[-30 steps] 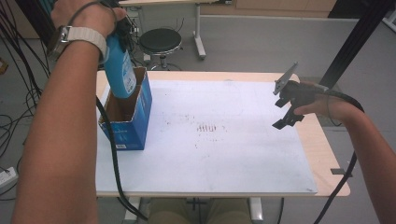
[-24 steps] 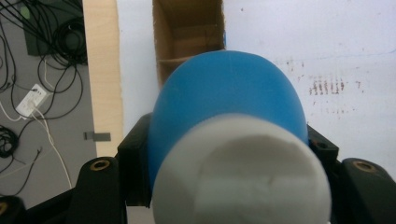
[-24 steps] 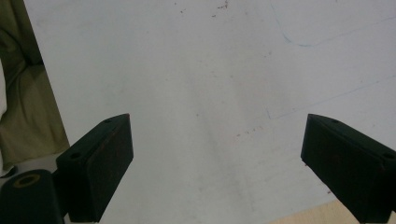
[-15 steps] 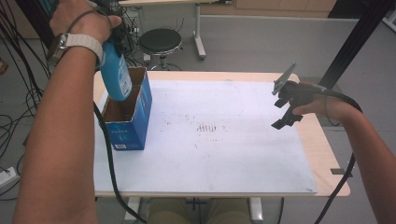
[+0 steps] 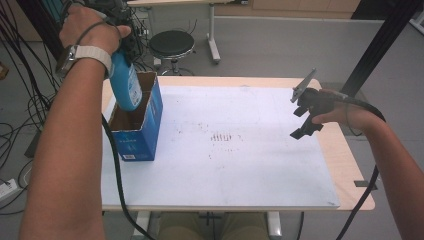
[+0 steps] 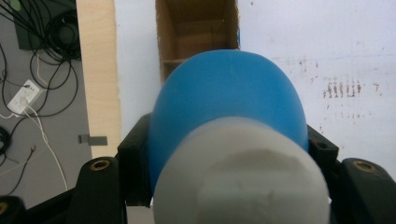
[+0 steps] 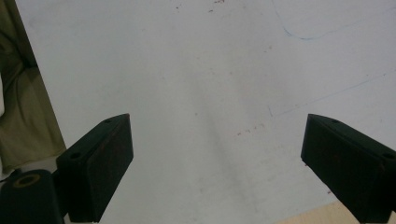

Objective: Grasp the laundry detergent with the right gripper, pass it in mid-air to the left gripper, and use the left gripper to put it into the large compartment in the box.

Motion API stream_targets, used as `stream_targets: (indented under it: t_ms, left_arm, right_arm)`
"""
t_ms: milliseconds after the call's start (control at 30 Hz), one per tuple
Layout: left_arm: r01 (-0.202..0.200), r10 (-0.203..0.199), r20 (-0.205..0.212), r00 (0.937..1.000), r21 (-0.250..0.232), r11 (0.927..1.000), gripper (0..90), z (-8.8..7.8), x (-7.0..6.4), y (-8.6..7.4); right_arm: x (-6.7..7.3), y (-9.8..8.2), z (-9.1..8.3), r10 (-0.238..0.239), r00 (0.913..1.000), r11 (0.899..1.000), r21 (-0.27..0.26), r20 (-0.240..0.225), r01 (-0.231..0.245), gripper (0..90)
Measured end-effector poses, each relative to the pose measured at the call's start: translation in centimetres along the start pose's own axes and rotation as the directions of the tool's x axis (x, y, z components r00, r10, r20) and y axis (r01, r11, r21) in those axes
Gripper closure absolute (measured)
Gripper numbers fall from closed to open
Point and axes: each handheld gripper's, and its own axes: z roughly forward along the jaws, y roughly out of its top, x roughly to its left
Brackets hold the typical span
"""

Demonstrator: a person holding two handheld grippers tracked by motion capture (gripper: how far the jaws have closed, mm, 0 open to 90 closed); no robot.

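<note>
A blue bottle (image 5: 126,86) with a white cap (image 6: 240,179) hangs upright in my left gripper (image 5: 116,35), which is shut on it near the top. Its lower end dips into the open top of a blue cardboard box (image 5: 135,132) standing at the left of the white table mat (image 5: 225,145). In the left gripper view the bottle (image 6: 229,100) sits between both black jaws, with the box's brown inside (image 6: 196,32) beyond it. My right gripper (image 5: 304,112) hovers over the mat's right side, jaws wide open with nothing between them (image 7: 217,172).
A round black stool (image 5: 171,45) and a desk leg stand behind the table. Cables hang along the left side and trail on the floor (image 6: 32,93). The wooden table edge (image 5: 350,170) shows to the right of the mat.
The left hand has lowered the blue bottle so its base sinks further into the box. The right gripper has kept still.
</note>
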Motion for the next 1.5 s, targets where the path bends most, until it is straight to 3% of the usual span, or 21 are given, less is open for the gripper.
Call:
stream_targets:
  t_ms: [667,1500]
  left_arm:
    - [-0.030,0.030,-0.009,0.9995,0.027,0.9992,37.2,3.3,0.1,-0.3]
    - [-0.065,0.065,-0.021,0.9976,0.009,0.9978,37.3,8.2,0.7,-1.5]
  right_arm:
    - [0.0,-0.1,0.2,0.007,1.0000,1.000,-0.002,-0.005,-0.007,9.0]
    - [-0.2,0.2,1.7,0.021,0.9994,1.000,0.016,-0.026,-0.020,8.9]
